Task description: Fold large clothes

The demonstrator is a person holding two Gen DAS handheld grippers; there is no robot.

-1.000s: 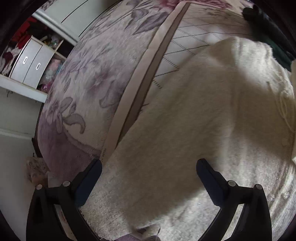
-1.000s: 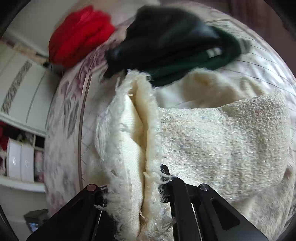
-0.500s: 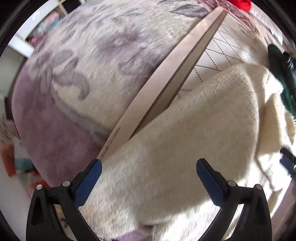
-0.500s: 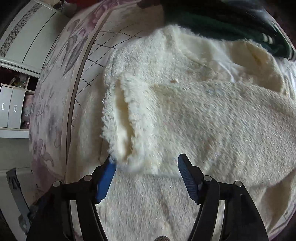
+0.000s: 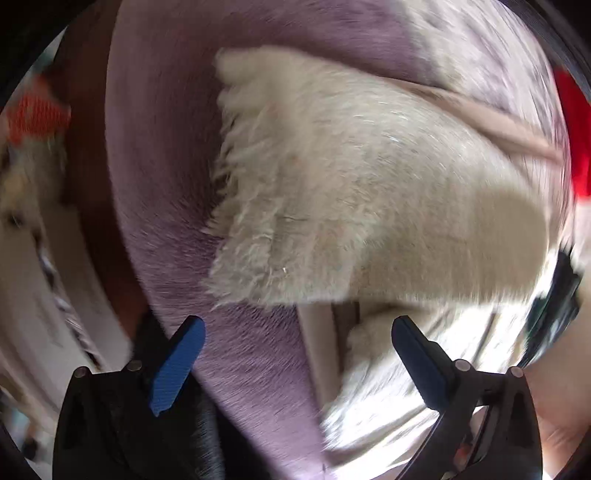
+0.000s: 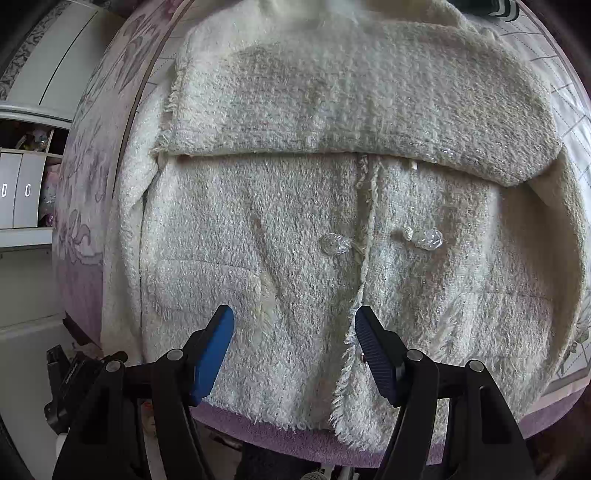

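A cream fuzzy jacket (image 6: 332,229) lies front up on the bed, with clear glass buttons (image 6: 334,244) down its middle. One sleeve (image 6: 362,110) is folded across the chest. My right gripper (image 6: 294,338) is open and empty just above the jacket's lower hem. In the blurred left wrist view, a fringed corner of the jacket (image 5: 314,192) hangs over the purple bed edge (image 5: 251,369). My left gripper (image 5: 297,354) is open and empty, below that corner.
The bed has a purple floral blanket (image 6: 79,229) and a white quilted sheet (image 6: 569,110). Dark green and black clothes (image 6: 491,5) lie beyond the jacket. A red garment (image 5: 576,147) lies far off. White drawers (image 6: 18,195) stand left of the bed.
My right gripper let go of the sleeve, which now lies across the chest, and pulled back to the hem. My left gripper swung fast down to the jacket's corner at the bed edge.
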